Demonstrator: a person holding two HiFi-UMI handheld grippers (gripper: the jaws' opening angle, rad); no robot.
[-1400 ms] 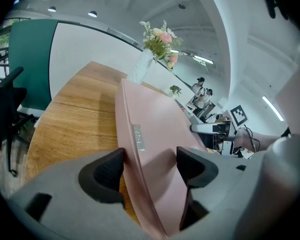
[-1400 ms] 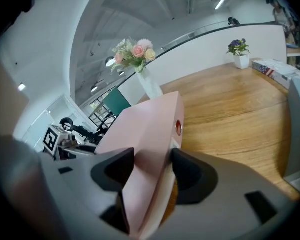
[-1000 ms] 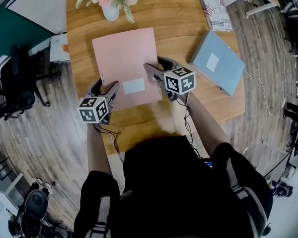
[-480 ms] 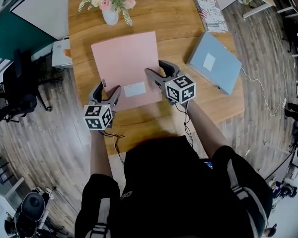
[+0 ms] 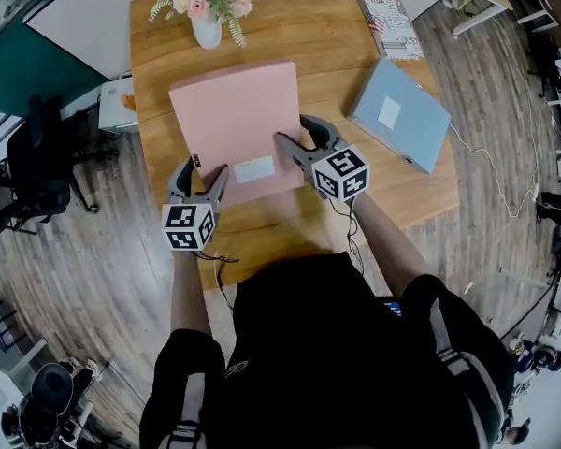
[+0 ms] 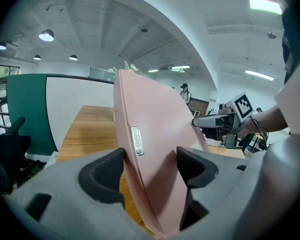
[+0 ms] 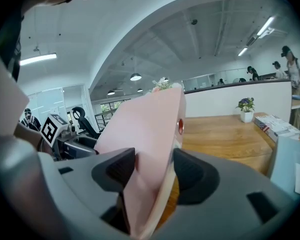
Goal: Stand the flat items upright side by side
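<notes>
Pink folder is mid-surface, near edge raised and tilting toward upright. We can't tell if its far edge touches the wood. Left claw pinches the near-left corner by the spine, and right claw pinches the near-right corner.

Risks we see:
- Both grips bite only the corners, so the weight could pivot it out of the pads.
- Uneven lift could twist it or let the cover gape.
- If the far edge skids forward, it hits the vase.
- Blue folder lies near the right edge, so a nudge could drop it.
</notes>
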